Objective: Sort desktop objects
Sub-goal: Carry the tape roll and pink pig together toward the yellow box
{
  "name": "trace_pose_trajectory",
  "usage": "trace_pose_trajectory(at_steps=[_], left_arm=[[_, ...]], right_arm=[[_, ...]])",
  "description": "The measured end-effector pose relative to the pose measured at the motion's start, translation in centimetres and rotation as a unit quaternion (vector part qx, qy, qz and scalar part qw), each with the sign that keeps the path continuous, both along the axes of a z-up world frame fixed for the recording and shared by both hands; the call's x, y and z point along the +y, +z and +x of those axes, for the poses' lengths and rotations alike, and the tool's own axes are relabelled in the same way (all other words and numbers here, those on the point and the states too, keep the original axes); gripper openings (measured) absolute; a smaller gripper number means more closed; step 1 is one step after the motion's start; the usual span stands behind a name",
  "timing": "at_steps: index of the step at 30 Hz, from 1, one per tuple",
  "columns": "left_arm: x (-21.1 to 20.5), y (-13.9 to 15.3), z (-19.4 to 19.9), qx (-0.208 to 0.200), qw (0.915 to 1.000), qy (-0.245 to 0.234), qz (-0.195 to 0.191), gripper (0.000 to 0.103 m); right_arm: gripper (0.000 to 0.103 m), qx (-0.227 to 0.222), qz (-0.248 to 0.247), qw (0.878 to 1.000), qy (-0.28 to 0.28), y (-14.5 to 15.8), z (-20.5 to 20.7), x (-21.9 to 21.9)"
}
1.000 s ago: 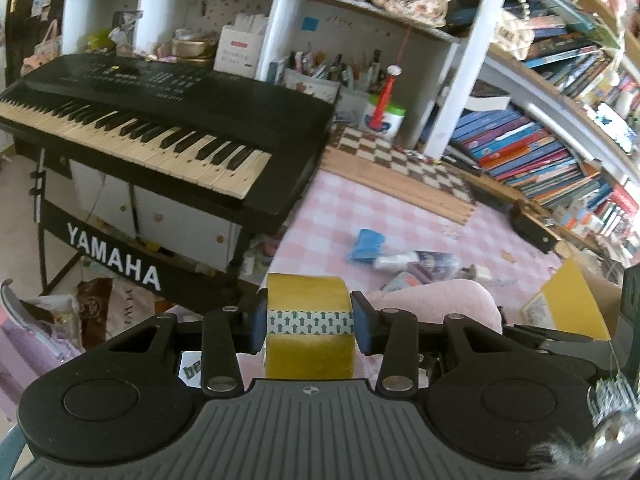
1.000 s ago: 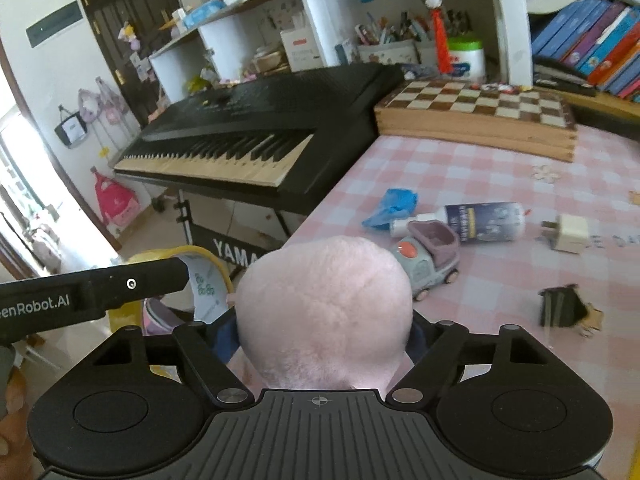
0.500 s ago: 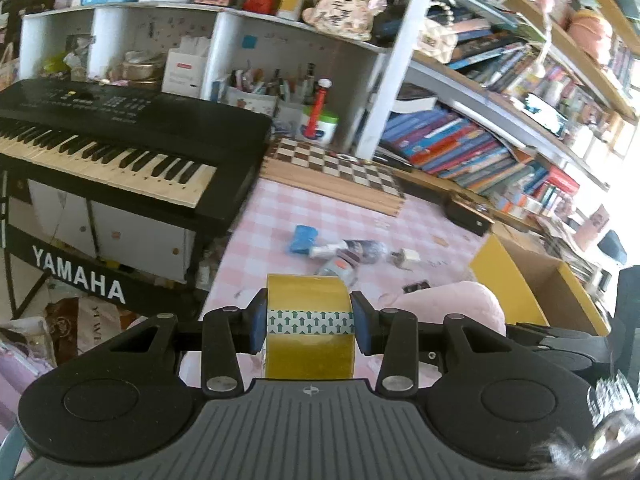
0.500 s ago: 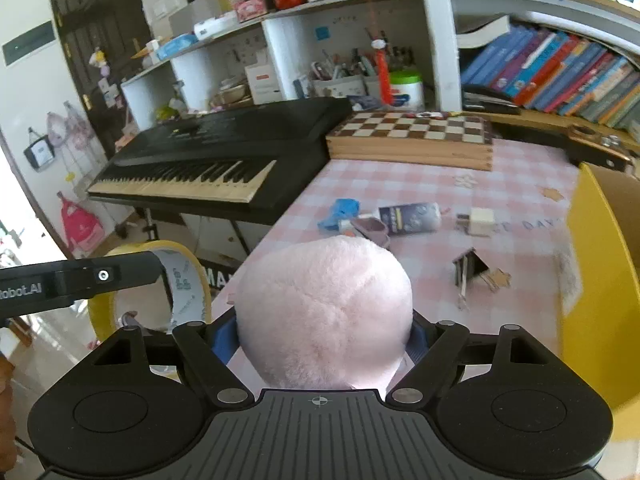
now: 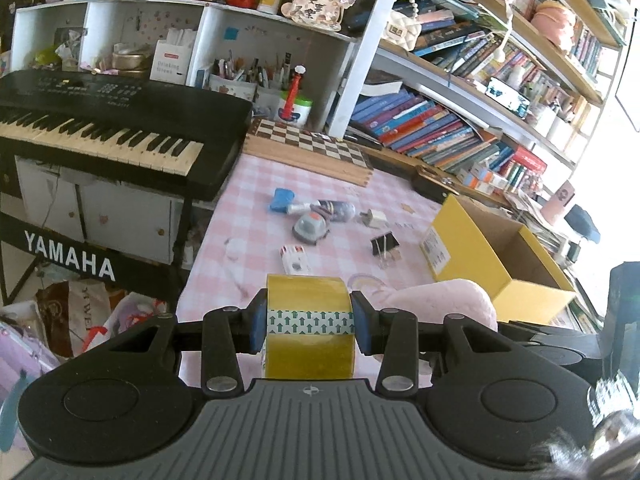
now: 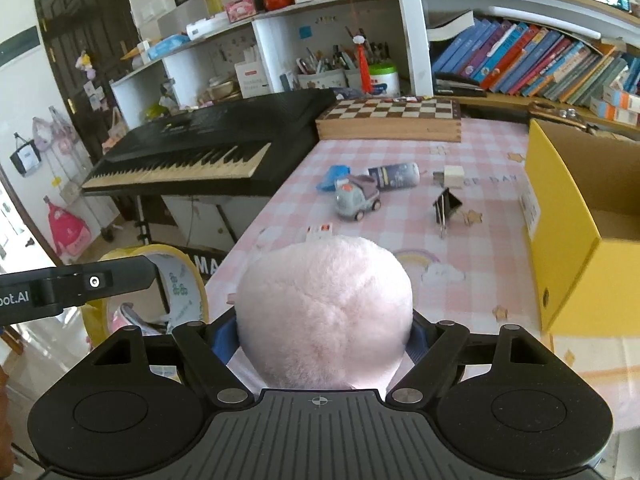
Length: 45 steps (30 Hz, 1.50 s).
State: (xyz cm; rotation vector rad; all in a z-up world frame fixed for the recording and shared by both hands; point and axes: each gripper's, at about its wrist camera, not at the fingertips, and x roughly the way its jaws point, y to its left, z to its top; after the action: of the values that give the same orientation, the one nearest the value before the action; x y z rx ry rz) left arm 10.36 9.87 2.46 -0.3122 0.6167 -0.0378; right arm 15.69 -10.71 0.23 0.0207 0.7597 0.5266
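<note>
Near the yellow box [image 6: 568, 240], left gripper [image 5: 310, 322] clamps tape [image 5: 308, 304], right gripper [image 6: 324, 334] clamps a plush [image 6: 324, 308]; next, likely drop both inside.

So both hand-held grippers have swung round to the right and pulled back a bit from a second ago. In the left wrist view the Yamaha keyboard [image 5: 120, 128] slid off to the left side, and the yellow cardboard box [image 5: 492, 256] is now fully in sight on the right, when before only a corner showed. The binder clip [image 5: 385, 245] and a small white card [image 5: 294, 258] on the table [image 5: 256, 184] popped into view too. From the right wrist, the box [image 6: 568, 232] came in on the right edge, and the toy truck [image 6: 357, 199] sits further away than it did.
</note>
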Motion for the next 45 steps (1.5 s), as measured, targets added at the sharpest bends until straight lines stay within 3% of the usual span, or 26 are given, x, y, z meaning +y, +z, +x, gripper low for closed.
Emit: trace_pose_trajectory(at_steps=[12, 23, 45], left_arm=[[-1.2, -0.1, -5.2, -0.009, 0.9994, -0.033, -0.011, 0.038], [-3.8, -0.5, -7.7, -0.002, 0.9955, -0.095, -0.005, 0.038], [-7.5, -0.9, -7.5, 0.002, 0.9807, -0.195, -0.013, 0.038]], right_arm=[[0.081, 0.002, -0.003, 1.000, -0.031, -0.2, -6.2, -1.8], [0.081, 0.011, 0.000, 0.997, -0.079, -1.0, -10.5, -4.0], [0.081, 0.016, -0.009, 0.983, -0.180, -0.9, -13.8, -8.0]])
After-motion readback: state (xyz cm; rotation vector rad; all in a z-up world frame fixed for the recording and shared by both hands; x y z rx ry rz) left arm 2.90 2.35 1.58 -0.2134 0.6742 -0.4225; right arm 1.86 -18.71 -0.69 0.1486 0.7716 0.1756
